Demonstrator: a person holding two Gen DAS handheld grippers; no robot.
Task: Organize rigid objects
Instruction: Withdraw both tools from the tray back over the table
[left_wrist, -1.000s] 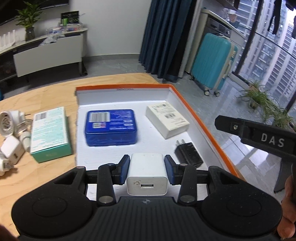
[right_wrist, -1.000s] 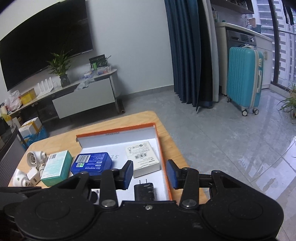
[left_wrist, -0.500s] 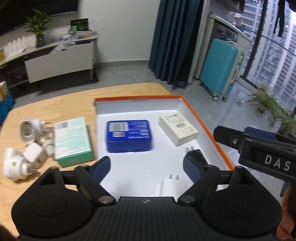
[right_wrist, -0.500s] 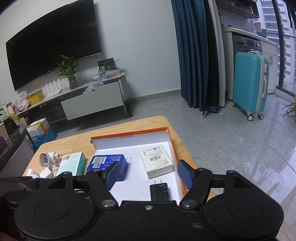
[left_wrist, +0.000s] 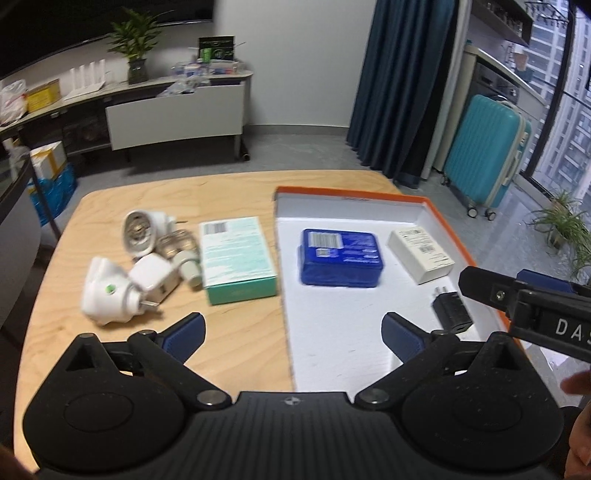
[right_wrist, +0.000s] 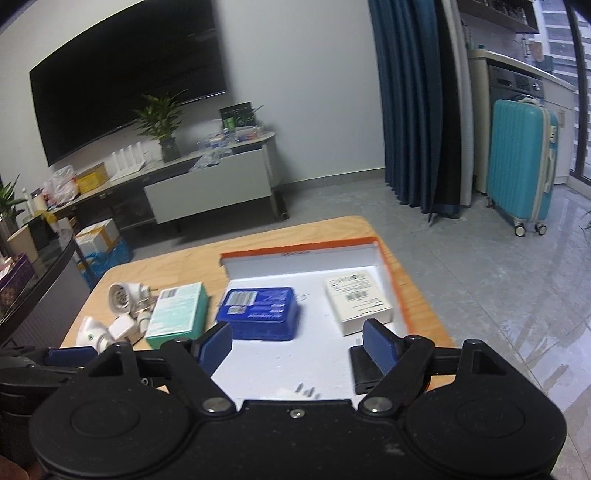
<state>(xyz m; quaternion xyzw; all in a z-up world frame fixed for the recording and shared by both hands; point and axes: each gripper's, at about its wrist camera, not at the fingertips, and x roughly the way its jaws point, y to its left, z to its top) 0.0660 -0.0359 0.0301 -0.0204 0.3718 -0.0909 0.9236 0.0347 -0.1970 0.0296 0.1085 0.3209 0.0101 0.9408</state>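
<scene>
An orange-rimmed white tray holds a blue box, a white box and a black charger. A teal box and several white plugs lie on the wooden table left of the tray. My left gripper is open and empty above the tray's left edge. My right gripper is open and empty over the tray's near end; plug prongs show just below it.
The wooden table has rounded edges. A TV console stands against the far wall, dark curtains hang to the right, and a teal suitcase stands on the tiled floor at the right.
My left gripper let go of the white charger in the tray, opened wide, and pulled back and left. My right gripper opened wider and rose a little.
</scene>
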